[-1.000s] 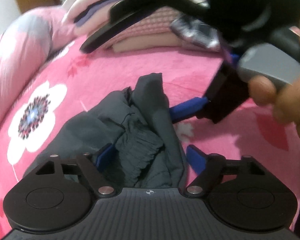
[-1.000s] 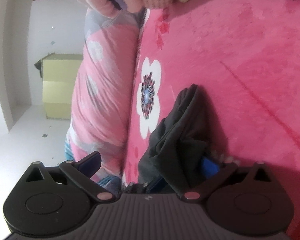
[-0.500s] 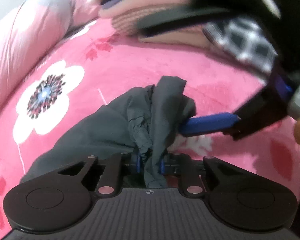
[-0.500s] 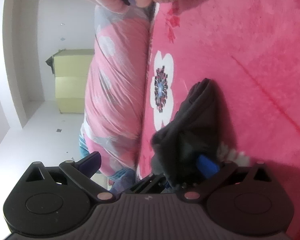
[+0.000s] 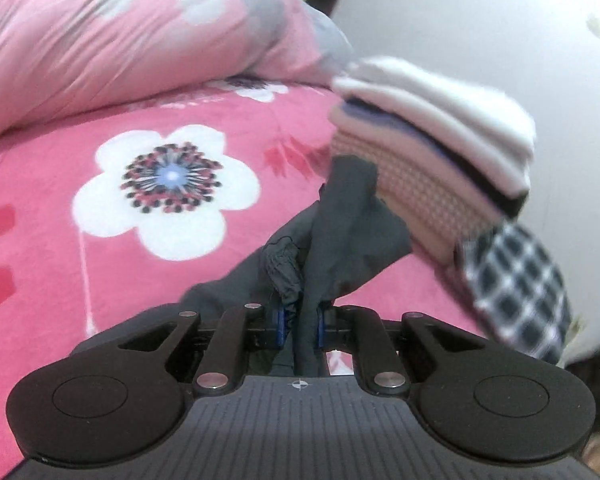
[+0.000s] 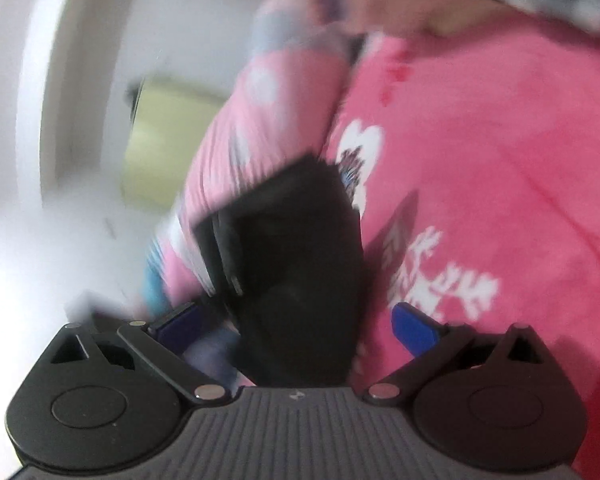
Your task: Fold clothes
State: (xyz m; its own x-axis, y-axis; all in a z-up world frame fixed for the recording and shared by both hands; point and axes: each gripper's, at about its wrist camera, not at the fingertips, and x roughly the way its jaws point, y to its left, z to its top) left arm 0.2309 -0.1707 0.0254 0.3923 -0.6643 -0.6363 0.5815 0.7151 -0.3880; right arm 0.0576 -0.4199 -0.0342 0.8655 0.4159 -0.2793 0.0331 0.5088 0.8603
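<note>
A dark grey garment [image 5: 348,232] hangs bunched over the pink flowered blanket [image 5: 60,280]. My left gripper [image 5: 300,326] is shut on a fold of it, the blue pads pinching the cloth, which rises in a crumpled peak ahead of the fingers. The right wrist view is blurred by motion. In it my right gripper [image 6: 296,324] is open, its blue pads [image 6: 414,328] wide apart. A dark shape [image 6: 292,248] stands between them without touching either pad. I cannot tell whether it is the garment or the other gripper.
A stack of folded clothes [image 5: 432,148] sits to the right of the garment, with a black-and-white checked cloth [image 5: 516,280] at its near end. A pink quilt roll [image 5: 120,40] lies along the back. A pale yellow-green box [image 6: 168,136] stands beyond the bed.
The left jaws closed on the grey garment and lifted it off the blanket while the view rolled. The right gripper has left the left wrist view. The right view shifted and blurred.
</note>
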